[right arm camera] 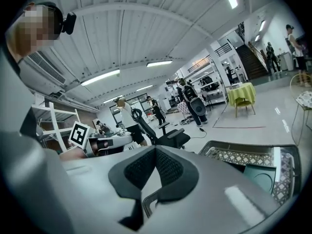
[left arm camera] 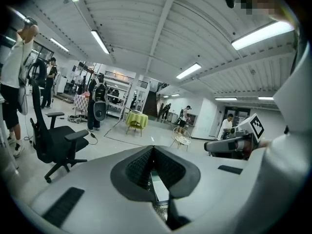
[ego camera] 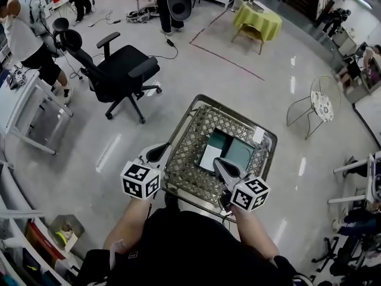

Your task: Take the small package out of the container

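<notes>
Covering part of the teal package (ego camera: 239,151): closed right gripper (ego camera: 219,162)

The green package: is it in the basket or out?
In. The green package lies on the bottom of the basket, inside its mesh walls.

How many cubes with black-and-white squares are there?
2. One black-and-white marker cube sits left of the metal wire cart's near rim; the other is over its near right corner. None seems hidden.
</notes>
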Tool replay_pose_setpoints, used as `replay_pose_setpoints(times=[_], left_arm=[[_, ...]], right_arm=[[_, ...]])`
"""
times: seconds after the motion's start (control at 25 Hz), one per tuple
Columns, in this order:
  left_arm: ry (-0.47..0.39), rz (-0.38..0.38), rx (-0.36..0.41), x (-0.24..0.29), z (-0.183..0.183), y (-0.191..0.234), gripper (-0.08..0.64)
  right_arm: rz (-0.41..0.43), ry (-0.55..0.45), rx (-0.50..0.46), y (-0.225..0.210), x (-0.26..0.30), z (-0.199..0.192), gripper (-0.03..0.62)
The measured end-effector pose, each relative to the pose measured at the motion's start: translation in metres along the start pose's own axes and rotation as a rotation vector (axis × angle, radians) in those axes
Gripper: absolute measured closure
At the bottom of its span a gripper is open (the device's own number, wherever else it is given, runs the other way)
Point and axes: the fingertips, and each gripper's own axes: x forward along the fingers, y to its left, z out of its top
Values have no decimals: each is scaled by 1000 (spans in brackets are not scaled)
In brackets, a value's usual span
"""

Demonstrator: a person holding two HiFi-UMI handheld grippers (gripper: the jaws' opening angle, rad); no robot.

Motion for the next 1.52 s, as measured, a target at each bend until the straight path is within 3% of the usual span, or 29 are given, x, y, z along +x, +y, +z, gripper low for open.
replay_pose_setpoints(times=[0.32,0.6,1.0,1.52], left_arm=[[111,-174,27,53,-9,-2,555],[238,-282,94,101,-37,-35,555],[422,-367,228,170,-76,-72,555],[697,-457,440,247,-163,-106,554]], right_arm=[[-141,-1,71,-19,5,-5,583],[-218,-30,146,-52,-16,-21,582],[-242,-43,243,-107,-31,-35,583],[-274,-35,359,-174,-53,-64,581]])
